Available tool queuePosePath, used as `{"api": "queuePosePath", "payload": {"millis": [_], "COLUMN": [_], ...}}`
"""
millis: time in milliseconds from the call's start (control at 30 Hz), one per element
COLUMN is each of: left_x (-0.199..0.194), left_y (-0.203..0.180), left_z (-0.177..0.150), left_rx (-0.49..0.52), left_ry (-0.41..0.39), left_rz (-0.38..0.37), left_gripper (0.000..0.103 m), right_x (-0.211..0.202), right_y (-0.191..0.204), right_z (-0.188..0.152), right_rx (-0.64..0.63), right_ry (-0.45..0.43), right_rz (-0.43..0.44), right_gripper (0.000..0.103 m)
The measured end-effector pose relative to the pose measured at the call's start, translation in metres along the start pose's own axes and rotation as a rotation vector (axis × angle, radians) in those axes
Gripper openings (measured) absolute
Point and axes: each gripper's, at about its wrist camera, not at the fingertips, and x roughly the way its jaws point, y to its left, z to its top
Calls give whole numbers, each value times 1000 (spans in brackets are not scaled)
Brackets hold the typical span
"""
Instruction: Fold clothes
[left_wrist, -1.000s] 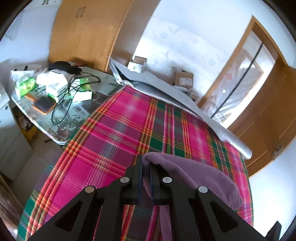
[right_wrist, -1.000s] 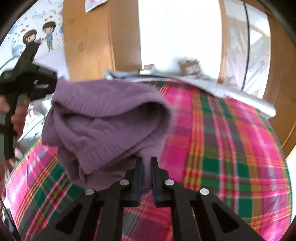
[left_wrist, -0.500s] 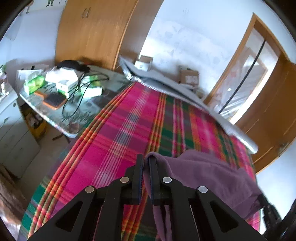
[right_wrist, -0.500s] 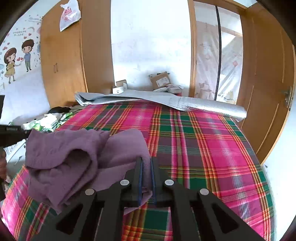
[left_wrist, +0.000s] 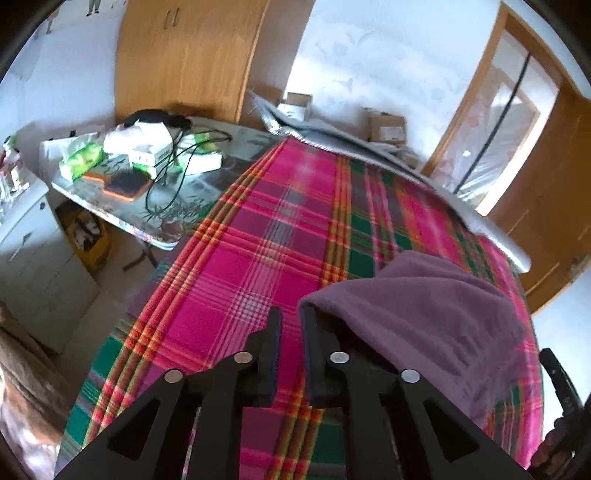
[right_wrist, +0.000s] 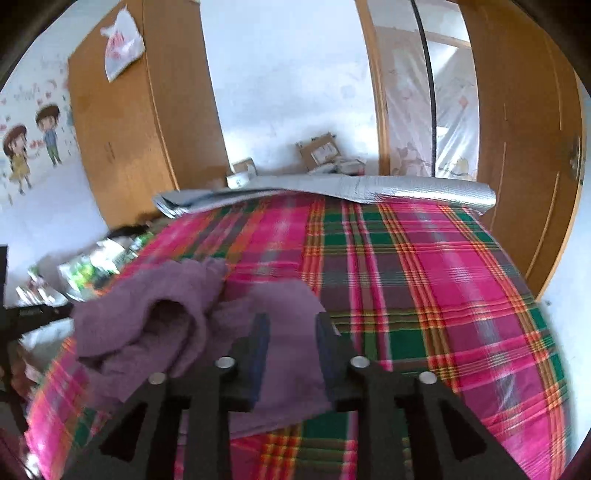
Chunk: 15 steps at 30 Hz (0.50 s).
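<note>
A purple knit garment (left_wrist: 424, 314) lies crumpled on the pink and green plaid bed cover (left_wrist: 277, 229). In the left wrist view my left gripper (left_wrist: 291, 314) is opening. Only plaid shows between its fingers, and the garment's edge rests against the outside of the right finger (left_wrist: 312, 350). In the right wrist view the garment (right_wrist: 155, 325) is bunched at the left, with a flat flap running under my right gripper (right_wrist: 291, 317). That gripper's jaws are opening too. The flap shows between them, and the pads stand clear of it.
A cluttered side table (left_wrist: 177, 192) with boxes and cables stands left of the bed. A rolled silver mat (right_wrist: 369, 188) lies along the bed's far edge. A wooden wardrobe (left_wrist: 192, 55) and a door (left_wrist: 554, 184) stand beyond. White drawers (left_wrist: 33, 240) are at the left.
The garment hung in the air from both shut grippers and then came down onto the bed. Both sets of jaws have now parted and let go of the cloth.
</note>
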Motion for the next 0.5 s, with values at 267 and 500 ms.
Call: {"api": "queuePosePath", "payload": {"millis": [267,500], "left_x": [-6,13], "left_y": [-29,-44], "left_z": [-22,-23], "left_rx": [14,-45], "left_ry": [140,234], "left_rz": [-243,-310], "left_gripper": [24,24], "right_x": [24,56], "right_y": [21,28], "right_z": [-25,-38], "right_rx": [109,257], "right_ry": [184,290], "right_rz": [353,501], "right_gripper": [38,47]}}
